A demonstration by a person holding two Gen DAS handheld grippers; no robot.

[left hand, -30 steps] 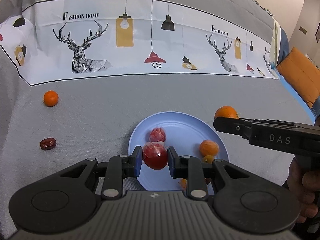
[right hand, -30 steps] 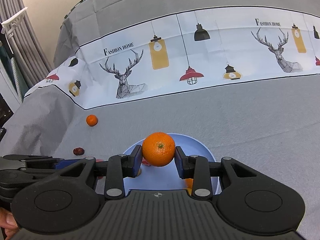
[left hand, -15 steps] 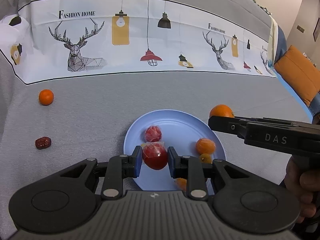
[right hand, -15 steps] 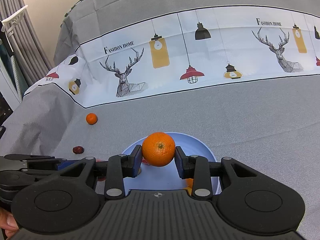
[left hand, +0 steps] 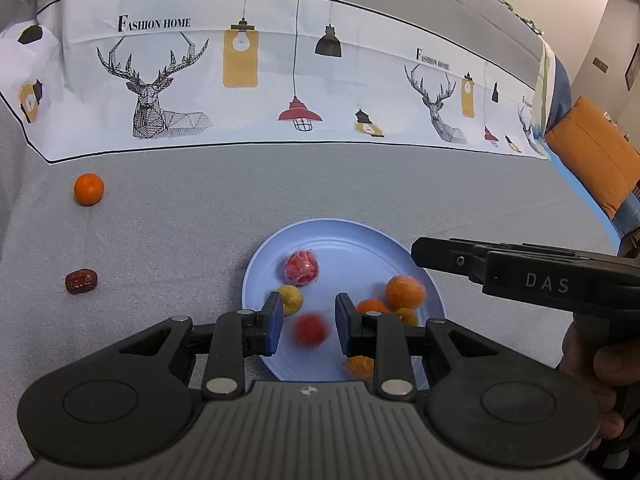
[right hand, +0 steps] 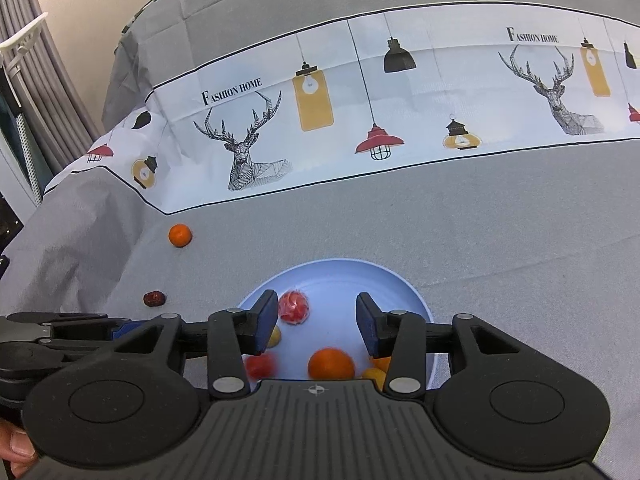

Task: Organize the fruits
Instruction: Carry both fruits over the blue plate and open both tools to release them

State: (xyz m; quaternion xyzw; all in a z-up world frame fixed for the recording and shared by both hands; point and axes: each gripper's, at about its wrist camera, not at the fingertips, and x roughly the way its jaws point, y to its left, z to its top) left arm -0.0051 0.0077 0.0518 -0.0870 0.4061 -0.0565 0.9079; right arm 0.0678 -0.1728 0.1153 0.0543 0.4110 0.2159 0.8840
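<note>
A light blue plate (left hand: 360,236) (right hand: 404,288) lies on the grey cloth and holds several small fruits. My left gripper (left hand: 307,322) is open above its near side; a blurred red tomato (left hand: 310,330) (right hand: 260,365) lies on the plate below the fingers. My right gripper (right hand: 316,322) is open over the plate; an orange (right hand: 331,363) (left hand: 405,291) lies on the plate beneath it. A wrapped red fruit (left hand: 302,267) (right hand: 294,307) and a yellow fruit (left hand: 291,299) also lie on the plate.
A small orange (left hand: 89,189) (right hand: 180,235) and a dark red date (left hand: 81,281) (right hand: 154,299) lie on the cloth left of the plate. A white printed band (left hand: 280,80) crosses the cloth behind. An orange cushion (left hand: 596,156) is at far right.
Both grippers have opened. The left one let go of the red tomato and the right one let go of the orange; both fruits now lie on the plate.
</note>
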